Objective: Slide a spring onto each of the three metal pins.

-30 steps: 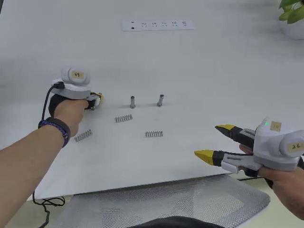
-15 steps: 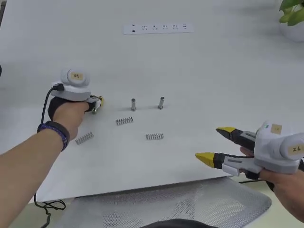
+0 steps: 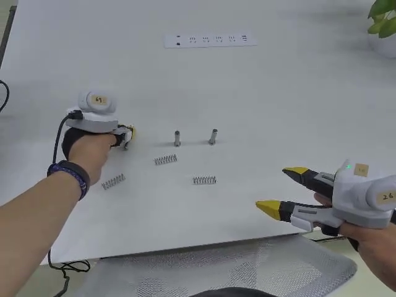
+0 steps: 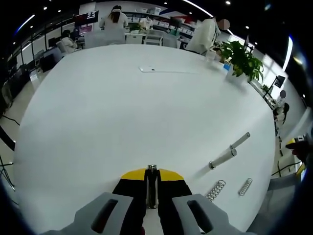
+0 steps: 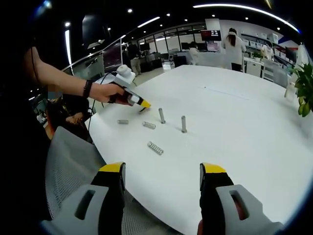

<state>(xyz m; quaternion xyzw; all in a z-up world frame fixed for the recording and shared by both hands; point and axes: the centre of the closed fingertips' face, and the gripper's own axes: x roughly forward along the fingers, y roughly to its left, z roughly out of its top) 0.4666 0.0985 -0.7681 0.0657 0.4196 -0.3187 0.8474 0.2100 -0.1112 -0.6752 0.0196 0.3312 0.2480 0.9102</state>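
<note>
Nothing on the counter (image 3: 266,93) has moved in the last second; only the head camera shifted. The left gripper (image 3: 125,137) stays with its jaws clamped on the left pin (image 4: 152,183). The right gripper (image 3: 279,189) hovers at the near edge, jaws apart and empty. Two free pins (image 3: 177,138) stand upright. Three springs (image 3: 165,160) lie loose nearby, none fitted yet.

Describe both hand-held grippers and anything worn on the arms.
Left hand-held gripper: white rounded body, tan numbered sticker, black cable, yellow-tipped jaws. Right hand-held gripper: white body, tan sticker, black jaws with yellow tips. Dark wristband on the left wrist.
</note>
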